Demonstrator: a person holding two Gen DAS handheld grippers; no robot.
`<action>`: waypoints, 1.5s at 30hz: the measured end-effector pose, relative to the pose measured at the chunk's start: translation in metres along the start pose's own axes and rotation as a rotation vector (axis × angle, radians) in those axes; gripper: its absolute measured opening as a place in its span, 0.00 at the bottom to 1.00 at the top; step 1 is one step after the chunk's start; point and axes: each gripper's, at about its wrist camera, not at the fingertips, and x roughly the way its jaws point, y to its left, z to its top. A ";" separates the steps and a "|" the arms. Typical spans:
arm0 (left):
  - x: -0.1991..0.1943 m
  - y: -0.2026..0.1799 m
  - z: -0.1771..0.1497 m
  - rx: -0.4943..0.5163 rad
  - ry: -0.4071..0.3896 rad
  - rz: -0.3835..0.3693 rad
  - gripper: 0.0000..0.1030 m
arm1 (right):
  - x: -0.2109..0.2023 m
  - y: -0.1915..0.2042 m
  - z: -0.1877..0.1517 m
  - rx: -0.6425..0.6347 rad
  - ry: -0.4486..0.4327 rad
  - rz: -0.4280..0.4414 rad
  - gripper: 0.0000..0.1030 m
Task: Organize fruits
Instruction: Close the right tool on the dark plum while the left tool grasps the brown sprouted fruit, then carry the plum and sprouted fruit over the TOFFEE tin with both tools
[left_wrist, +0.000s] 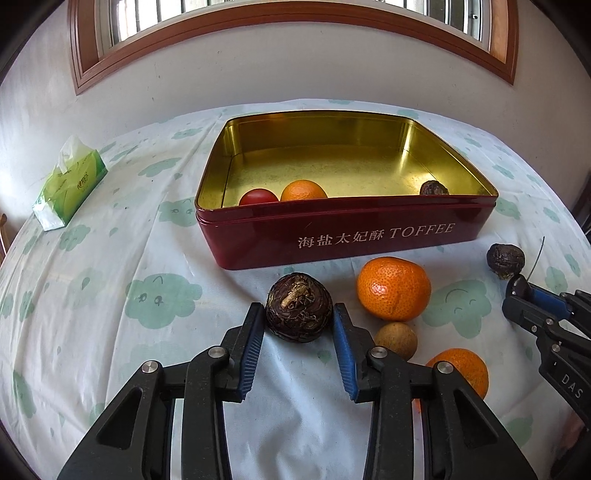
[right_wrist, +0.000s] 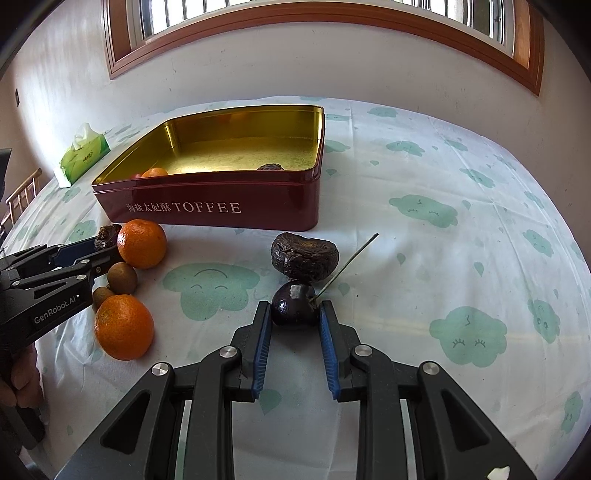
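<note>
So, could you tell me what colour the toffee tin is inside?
Gold inside the tin, clearest in the left wrist view.

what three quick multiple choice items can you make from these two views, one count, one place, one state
1. How many orange round fruits lie outside the red metal toffee tin?
A one B two C four

2. Where is the brown ridged bulb?
A inside the tin B on the tissue pack C on the cloth between the left gripper fingers

3. The right gripper is:
A shut on the dark glossy cherry B wide open over nothing C shut on an orange fruit

Answers:
1 B: two sit on the cloth in front of the tin, and a third is inside.
2 C: its blue pads flank the bulb in the left wrist view.
3 A: both pads press on the cherry's sides.
</note>
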 end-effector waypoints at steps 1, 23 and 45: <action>-0.001 0.001 -0.001 0.000 0.001 -0.002 0.37 | 0.000 0.000 0.000 0.000 0.000 0.000 0.24; -0.018 0.008 -0.022 -0.021 -0.005 0.001 0.37 | 0.000 0.001 -0.001 -0.001 0.000 -0.002 0.24; -0.024 0.010 -0.023 -0.030 0.000 -0.010 0.37 | -0.009 -0.003 -0.004 0.009 0.006 -0.002 0.23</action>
